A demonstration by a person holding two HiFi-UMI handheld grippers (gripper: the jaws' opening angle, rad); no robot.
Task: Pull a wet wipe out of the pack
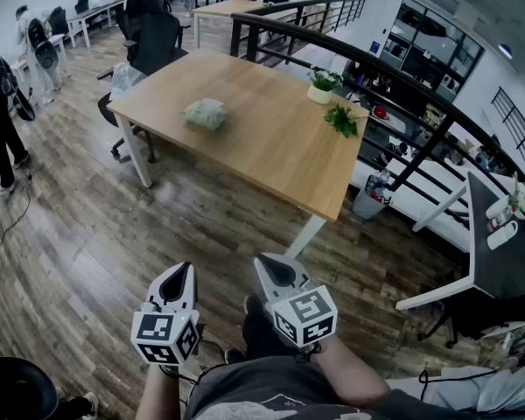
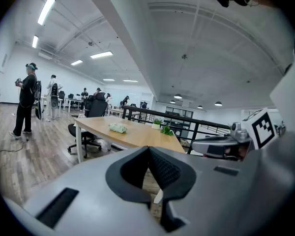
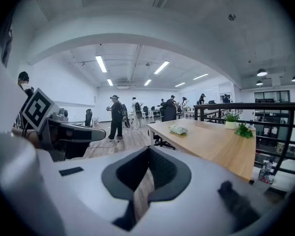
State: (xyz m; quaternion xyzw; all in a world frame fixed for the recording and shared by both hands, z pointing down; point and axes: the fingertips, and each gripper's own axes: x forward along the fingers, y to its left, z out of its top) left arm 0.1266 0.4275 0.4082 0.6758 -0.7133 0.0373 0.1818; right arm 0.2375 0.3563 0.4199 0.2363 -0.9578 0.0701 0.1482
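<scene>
Left gripper (image 1: 182, 271) and right gripper (image 1: 268, 266): both jaws shut, nothing held. Pack (image 1: 206, 114) lies well off at twelve o'clock, toward the table's (image 1: 271, 138) ten o'clock corner. Open floor (image 1: 79, 243) lies between.

A light wooden table (image 1: 271, 138) stands on dark plank floor (image 1: 70, 252) beside a black railing (image 1: 359, 57), office chairs (image 1: 155, 35) behind.

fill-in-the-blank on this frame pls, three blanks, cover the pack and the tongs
The wipe pack lies on the wooden ____, far from both tongs.
Tips together, the left tongs and the right tongs are both ____.
Between the jaws of either one there is ____.
Missing words: table; shut; nothing.
</scene>
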